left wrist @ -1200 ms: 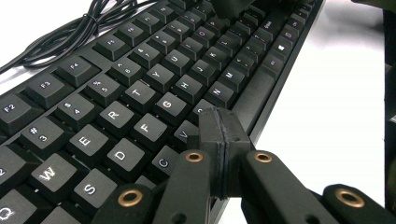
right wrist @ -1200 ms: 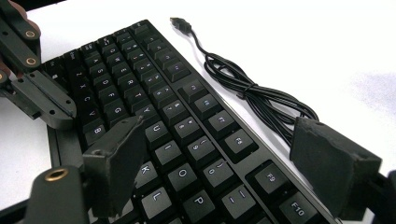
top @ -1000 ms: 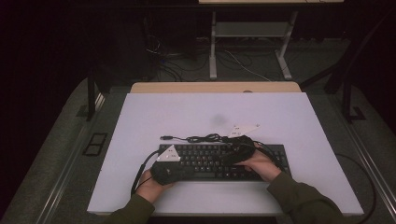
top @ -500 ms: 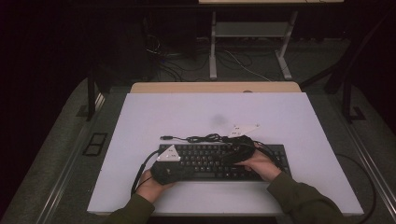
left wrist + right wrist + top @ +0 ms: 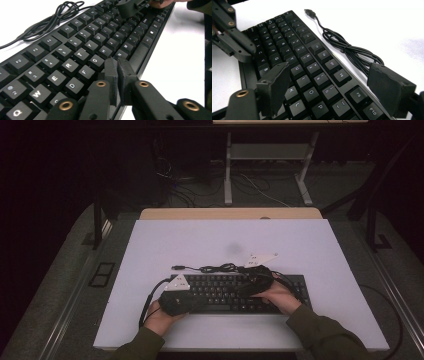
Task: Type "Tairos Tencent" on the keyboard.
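**Two claws over a black keyboard**

A black keyboard (image 5: 235, 292) lies on the white counter (image 5: 310, 245), near its front edge and a little right of centre. Its cable (image 5: 212, 268) lies bunched on the counter just behind it, with the plug (image 5: 309, 11) pointing away to the left.

The left claw (image 5: 117, 67) has its jaws pressed together with nothing between them, tips low over the keys near G and the space bar. The right claw (image 5: 332, 77) is spread wide, empty, hanging above the right half of the keys, around U, I, O and the number row. Both hands rest at the keyboard's front edge.
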### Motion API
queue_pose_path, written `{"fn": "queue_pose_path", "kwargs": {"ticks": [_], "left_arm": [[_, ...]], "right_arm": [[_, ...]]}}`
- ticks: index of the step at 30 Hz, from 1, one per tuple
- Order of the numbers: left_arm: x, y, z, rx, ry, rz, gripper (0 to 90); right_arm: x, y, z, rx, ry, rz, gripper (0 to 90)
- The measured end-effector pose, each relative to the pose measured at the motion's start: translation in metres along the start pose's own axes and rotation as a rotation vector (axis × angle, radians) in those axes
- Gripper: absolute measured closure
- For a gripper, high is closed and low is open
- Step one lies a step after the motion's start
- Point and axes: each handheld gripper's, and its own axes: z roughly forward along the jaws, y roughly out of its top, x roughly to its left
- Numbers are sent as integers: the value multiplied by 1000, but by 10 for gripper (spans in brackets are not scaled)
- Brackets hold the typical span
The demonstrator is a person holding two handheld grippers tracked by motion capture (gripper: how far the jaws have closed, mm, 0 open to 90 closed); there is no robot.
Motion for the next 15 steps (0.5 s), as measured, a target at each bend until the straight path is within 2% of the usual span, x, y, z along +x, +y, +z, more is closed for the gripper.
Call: {"fn": "queue_pose_path", "kwargs": {"ticks": [7, 15], "left_arm": [[3, 1, -1, -9, 15, -10, 749], [8, 4, 0, -17, 51, -34, 552]], "right_arm": [[-1, 0, -5, 0, 18, 9, 183], [-3, -4, -14, -5, 50, 31, 187]]}}
